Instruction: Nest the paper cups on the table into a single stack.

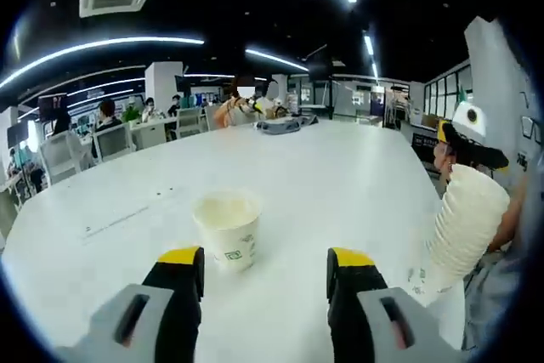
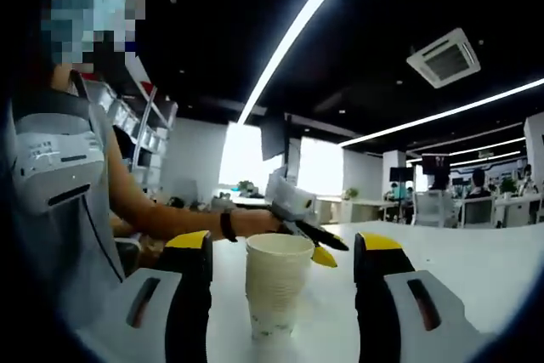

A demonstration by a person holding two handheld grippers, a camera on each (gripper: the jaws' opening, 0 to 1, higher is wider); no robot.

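The left gripper stands wide before a lone cup; the right gripper, also wide, straddles the stack. Centring the jaws low avoids crushing the rim.

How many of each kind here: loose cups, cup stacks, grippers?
Loose paper cup: 1
Stack of nested cups: 1 (the number of cups in it cannot be counted)
Grippers: 2, the left gripper and the right gripper, both open
Total: 4
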